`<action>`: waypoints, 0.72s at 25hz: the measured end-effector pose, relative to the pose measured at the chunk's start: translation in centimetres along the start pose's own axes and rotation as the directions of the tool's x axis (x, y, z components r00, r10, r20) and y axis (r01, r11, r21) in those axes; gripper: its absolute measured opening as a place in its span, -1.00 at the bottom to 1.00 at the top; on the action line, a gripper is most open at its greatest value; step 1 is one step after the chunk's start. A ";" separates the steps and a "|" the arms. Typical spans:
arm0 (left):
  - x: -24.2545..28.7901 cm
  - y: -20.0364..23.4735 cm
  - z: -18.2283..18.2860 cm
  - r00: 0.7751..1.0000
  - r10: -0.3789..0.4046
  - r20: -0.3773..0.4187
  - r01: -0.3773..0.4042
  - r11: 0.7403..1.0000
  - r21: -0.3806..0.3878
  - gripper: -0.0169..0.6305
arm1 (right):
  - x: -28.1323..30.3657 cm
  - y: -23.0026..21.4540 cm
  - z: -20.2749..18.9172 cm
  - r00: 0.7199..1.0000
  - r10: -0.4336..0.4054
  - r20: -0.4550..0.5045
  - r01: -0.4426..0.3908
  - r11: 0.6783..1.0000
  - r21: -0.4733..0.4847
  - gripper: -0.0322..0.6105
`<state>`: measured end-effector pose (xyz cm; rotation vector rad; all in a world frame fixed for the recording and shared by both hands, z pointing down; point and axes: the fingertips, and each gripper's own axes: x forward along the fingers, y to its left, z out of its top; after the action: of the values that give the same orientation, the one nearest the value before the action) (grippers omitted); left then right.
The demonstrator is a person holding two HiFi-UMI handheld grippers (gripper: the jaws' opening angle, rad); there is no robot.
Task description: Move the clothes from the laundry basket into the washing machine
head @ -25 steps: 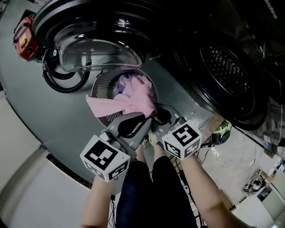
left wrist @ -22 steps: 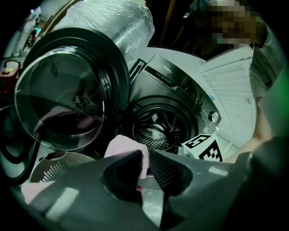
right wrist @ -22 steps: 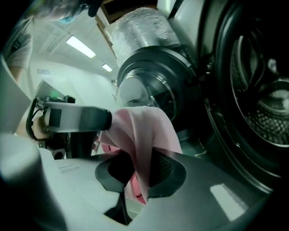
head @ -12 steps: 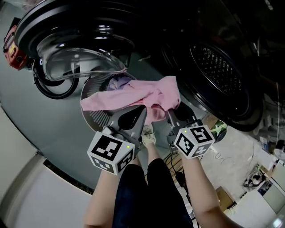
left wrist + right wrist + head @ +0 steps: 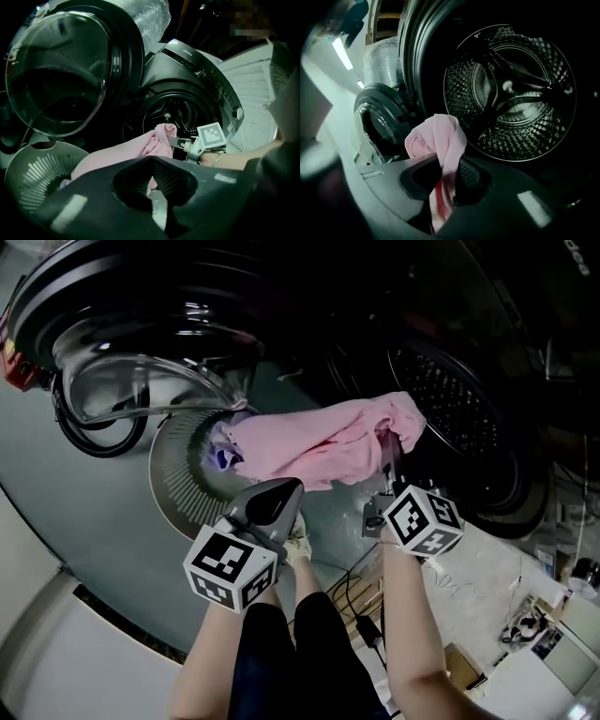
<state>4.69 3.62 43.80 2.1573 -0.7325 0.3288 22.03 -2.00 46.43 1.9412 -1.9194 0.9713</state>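
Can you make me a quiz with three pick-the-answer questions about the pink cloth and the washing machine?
1. Where is the gripped end of the pink cloth?
A. in front of the drum opening
B. flat on the floor
C. on top of the machine

2. What colour is the held cloth?
A. green
B. pink
C. black

3. The washing machine door is:
A. shut
B. open
C. missing

Answers:
1 A: the right hand-held gripper pinches it just before the drum's mouth.
2 B: it looks pink in all three views.
3 B: the glass door is swung wide, so you can see into the drum.
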 end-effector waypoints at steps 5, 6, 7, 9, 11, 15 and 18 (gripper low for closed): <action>0.8 0.6 -1.5 1.000 0.007 -0.015 -0.007 1.000 0.005 -0.93 | 1.5 -4.8 2.1 0.986 -0.154 0.071 0.155 0.988 -0.018 -0.65; 0.9 0.7 -1.7 1.000 0.006 -0.018 -0.006 1.000 0.004 -0.93 | 1.6 -6.0 2.7 0.977 -0.196 0.088 0.197 0.980 -0.011 -0.65; 1.0 0.9 -1.9 1.000 0.007 -0.019 -0.007 1.000 0.003 -0.93 | 1.9 -7.1 3.3 0.967 -0.233 0.103 0.235 0.972 -0.007 -0.65; 1.3 1.2 -1.9 1.000 0.011 -0.014 -0.011 1.000 0.002 -0.93 | 2.8 -8.8 4.3 0.949 -0.287 0.127 0.291 0.957 -0.010 -0.66; 1.6 1.3 -2.0 1.000 0.006 -0.008 -0.006 1.000 0.003 -0.93 | 4.0 -10.1 5.0 0.939 -0.317 0.135 0.322 0.946 -0.017 -0.65; 2.1 1.3 -2.7 1.000 -0.007 -0.014 0.007 1.000 0.006 -0.93 | 6.2 -11.5 5.6 0.936 -0.328 0.128 0.340 0.937 -0.080 -0.65; 2.1 1.5 -3.3 1.000 -0.007 -0.021 0.008 1.000 0.011 -0.93 | 7.2 -11.9 6.5 0.934 -0.330 0.136 0.346 0.931 -0.118 -0.65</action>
<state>5.53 4.56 47.78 2.1636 -0.7123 0.3518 34.57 -10.39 49.19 2.1857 -1.5787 0.6228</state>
